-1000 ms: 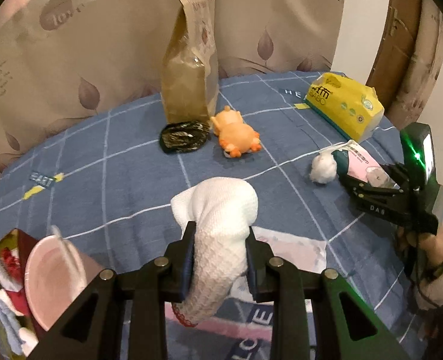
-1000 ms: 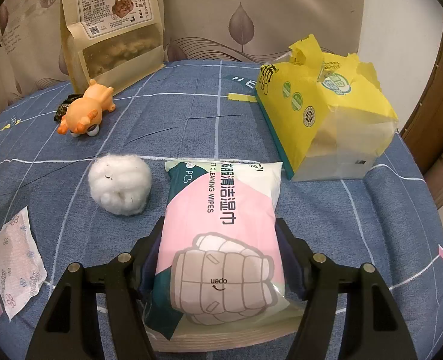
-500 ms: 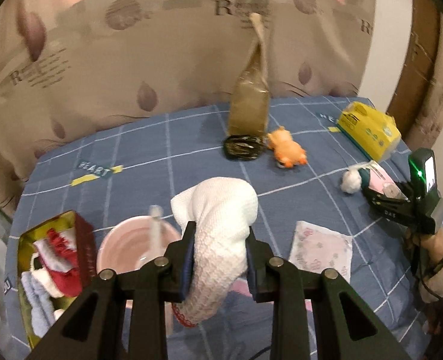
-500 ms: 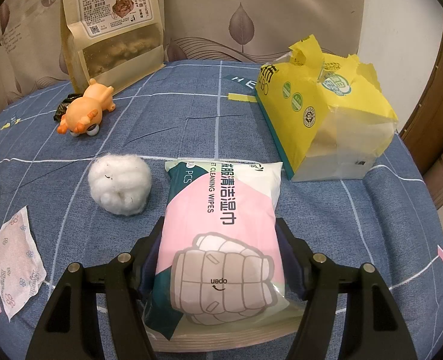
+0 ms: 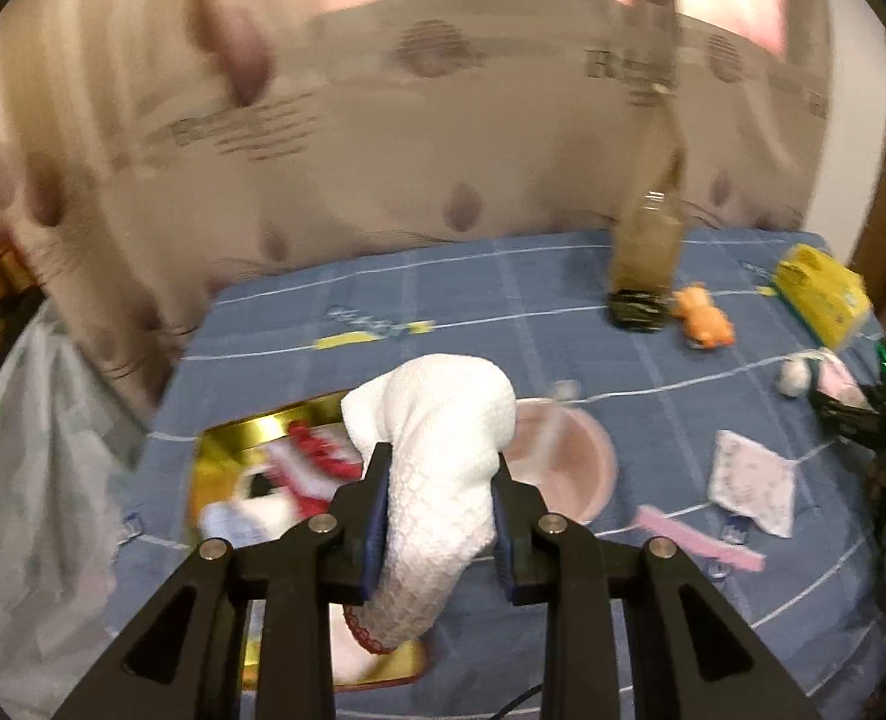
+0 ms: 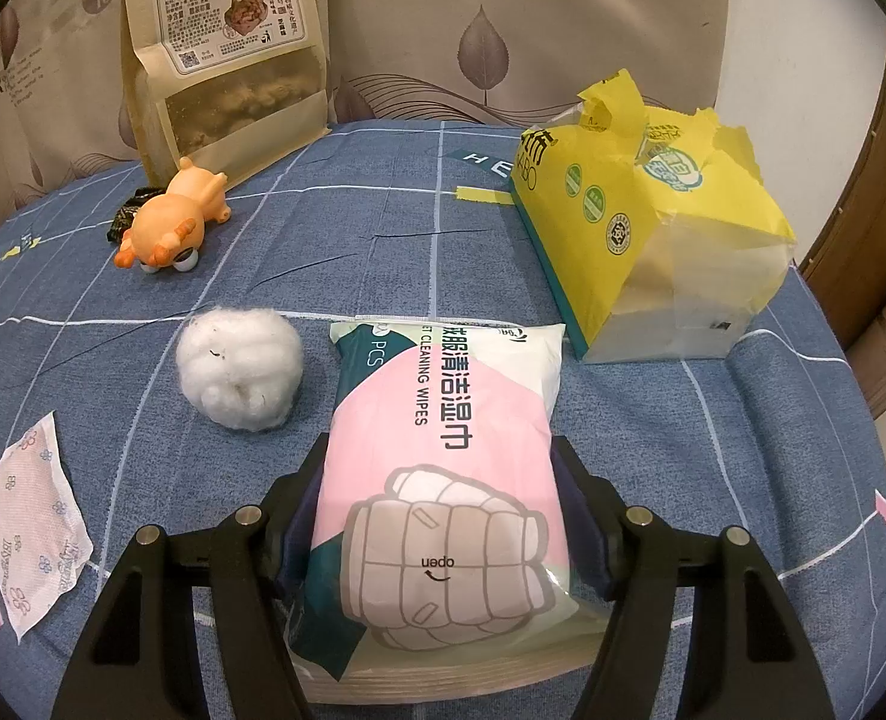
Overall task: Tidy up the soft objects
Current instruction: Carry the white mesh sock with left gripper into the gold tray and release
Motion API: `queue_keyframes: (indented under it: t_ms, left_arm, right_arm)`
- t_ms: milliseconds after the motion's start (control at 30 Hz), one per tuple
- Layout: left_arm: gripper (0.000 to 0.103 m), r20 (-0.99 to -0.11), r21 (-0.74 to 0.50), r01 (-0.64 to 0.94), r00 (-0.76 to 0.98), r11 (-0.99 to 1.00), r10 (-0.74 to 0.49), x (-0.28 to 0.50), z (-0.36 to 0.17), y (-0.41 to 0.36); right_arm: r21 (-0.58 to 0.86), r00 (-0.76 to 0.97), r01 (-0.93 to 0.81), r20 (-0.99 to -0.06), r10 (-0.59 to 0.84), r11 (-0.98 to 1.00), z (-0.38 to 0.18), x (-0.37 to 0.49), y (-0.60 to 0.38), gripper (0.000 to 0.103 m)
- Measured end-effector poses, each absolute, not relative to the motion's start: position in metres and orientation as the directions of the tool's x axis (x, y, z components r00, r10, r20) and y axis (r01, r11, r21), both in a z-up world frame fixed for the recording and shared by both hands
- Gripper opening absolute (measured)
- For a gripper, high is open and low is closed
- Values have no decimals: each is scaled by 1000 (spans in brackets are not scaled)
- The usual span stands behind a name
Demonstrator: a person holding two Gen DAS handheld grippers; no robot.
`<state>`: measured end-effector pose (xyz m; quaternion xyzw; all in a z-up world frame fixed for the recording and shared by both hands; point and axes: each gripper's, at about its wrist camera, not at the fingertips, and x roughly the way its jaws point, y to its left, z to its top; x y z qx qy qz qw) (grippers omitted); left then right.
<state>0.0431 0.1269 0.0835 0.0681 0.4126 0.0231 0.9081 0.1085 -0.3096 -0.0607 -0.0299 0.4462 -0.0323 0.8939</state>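
Over the left end of the blue grid-pattern tablecloth [image 5: 562,312], the left gripper [image 5: 440,510] is clamped on a white knitted sock [image 5: 443,450]; both pads press its sides, toe end bulging above the jaws, cuff hanging below. Directly under it sits a gold-lined tin box [image 5: 233,438] with red and white soft items inside; view is motion-blurred, so contents are unclear. Pink bowl [image 5: 568,462] just right of the box. Pink comb [image 5: 697,540] and a flat white floral sachet [image 5: 754,489] lie near the front edge.

Right gripper [image 6: 440,516] is closed on the near end of a pink-and-green pack of cleaning wipes [image 6: 448,456], jaws roughly half wide, pads on both long sides. The pack looks to rest on the cloth. White cotton ball [image 6: 239,375] just left of the pack, not touching. Torn yellow tissue pack [image 6: 652,228] near the right edge. Orange toy pig [image 6: 173,222] toward the back left, in front of an upright kraft snack pouch [image 6: 221,54], with a dark wrapper [image 6: 128,213] beside it.
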Motion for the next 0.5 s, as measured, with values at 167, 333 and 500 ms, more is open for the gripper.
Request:
queue_keyframes:
  t_ms: [167,333,500]
  left_arm:
    - [29,-761,149,-85,626,985,170,45,77,172]
    - [29,-793,139,-165,573,977,209,58,52,209]
    - [29,-821,107,-210,533,972,205,67,24,229]
  right_arm:
    - [-82,600,31,-796,-85,996,-61,108,-310,65]
    - [-82,600,31,-796,-85,996,-61,109,-310,65]
    - [-83,600,31,-795,-86,996,-61,108,-310,65]
